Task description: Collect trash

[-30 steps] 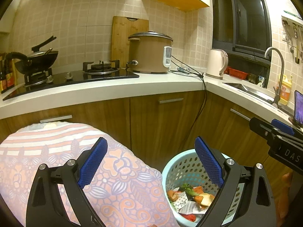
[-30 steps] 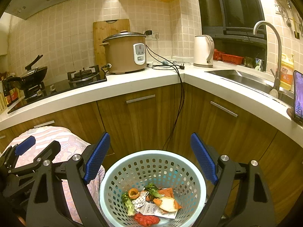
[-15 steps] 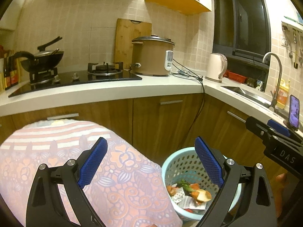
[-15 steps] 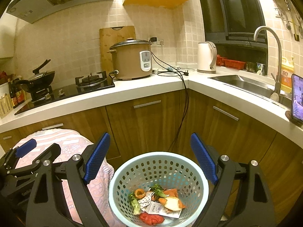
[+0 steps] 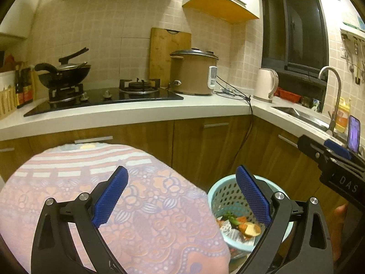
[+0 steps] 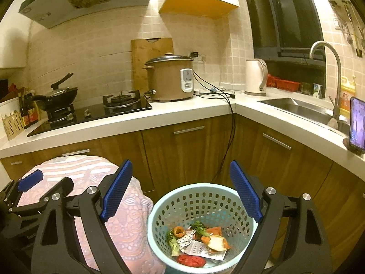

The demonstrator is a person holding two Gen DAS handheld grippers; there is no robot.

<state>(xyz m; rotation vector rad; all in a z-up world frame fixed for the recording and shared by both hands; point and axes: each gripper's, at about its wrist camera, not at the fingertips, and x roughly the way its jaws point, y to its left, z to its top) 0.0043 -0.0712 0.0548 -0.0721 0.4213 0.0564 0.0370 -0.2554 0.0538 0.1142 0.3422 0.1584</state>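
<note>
Kitchen corner, seen along my 2 tools. My left gripper [image 5: 180, 196] has its 2 blue-padded fingers [image 5: 109, 197] spread wide apart, holding nothing; it hangs over a table draped in a pink patterned cloth [image 5: 141, 205]. My right gripper [image 6: 181, 190] is likewise spread wide and holds nothing, its fingers framing the pale blue perforated basket [image 6: 200, 196] that stands on the floor just right of the cloth-covered table, near the wooden cabinet doors [image 6: 187, 150]. The trash [image 6: 198, 242] lies in the bottom of the basket: green leaves, orange peel, paper wrappers and 1 red piece nearest me. In the left view the same basket [image 5: 224, 194] shows partly behind the right finger. Far side: a white countertop [image 6: 182, 109] carries a hob with a wok [image 6: 61, 93] at the left, a brown rice cooker [image 6: 170, 77] before a leaning cutting board [image 6: 146, 54], and a white kettle [image 6: 255, 76]. At the right, a sink [image 6: 296, 108] with a curved tap, and a lit phone [image 6: 358, 122] propped at the counter edge.
</note>
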